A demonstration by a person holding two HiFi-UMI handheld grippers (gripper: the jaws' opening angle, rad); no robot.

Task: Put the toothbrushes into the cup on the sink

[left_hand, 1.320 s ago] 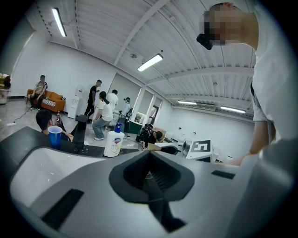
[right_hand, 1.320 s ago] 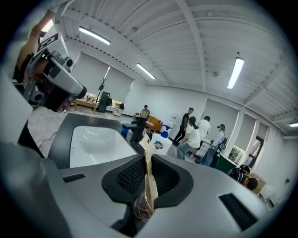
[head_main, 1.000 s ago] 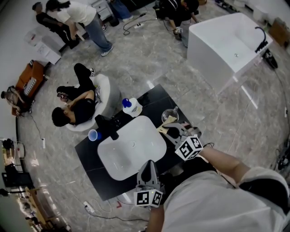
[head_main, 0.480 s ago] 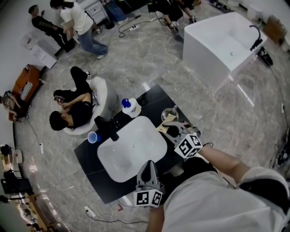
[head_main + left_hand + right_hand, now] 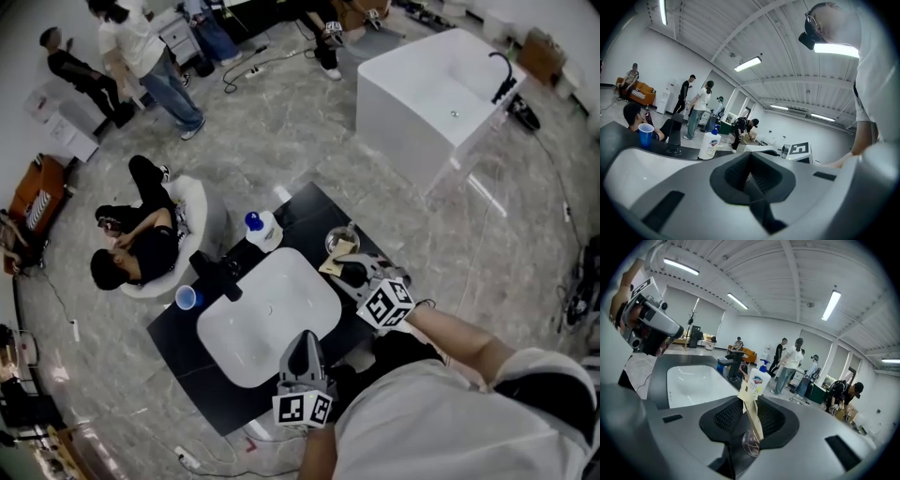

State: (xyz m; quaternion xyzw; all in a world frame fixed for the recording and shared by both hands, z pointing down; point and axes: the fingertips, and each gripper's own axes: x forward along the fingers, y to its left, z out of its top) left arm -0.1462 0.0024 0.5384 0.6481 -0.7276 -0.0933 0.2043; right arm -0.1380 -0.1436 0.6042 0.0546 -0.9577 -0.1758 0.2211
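Against the frame 1 second ago, the whole scene sits lower and further left in the head view. The standing person in the white top [image 5: 139, 49] has moved toward the upper left corner, while both grippers keep their places.

A black rectangular counter [image 5: 178, 330] holds a white rounded sink basin [image 5: 270, 319] and stands on a grey marbled floor [image 5: 281, 141]. A large white freestanding tub [image 5: 441, 89] stands well apart, and a person in black [image 5: 141, 251] sits beside the counter.

A black faucet [image 5: 216, 272] stands at the basin's far rim. The blue plastic cup [image 5: 188, 297] is just beside it, and a white soap bottle with a blue cap [image 5: 262, 230] is on its other side.

The right gripper [image 5: 361, 277] hovers over the counter's right end, near a clear glass vessel [image 5: 342, 240]. Its jaws are clamped on a toothbrush pack of tan card and clear plastic [image 5: 751, 408], well apart from the blue cup across the basin.

The left gripper [image 5: 305, 347] is at the basin's near edge, its 2 jaws pressed together with nothing between them.
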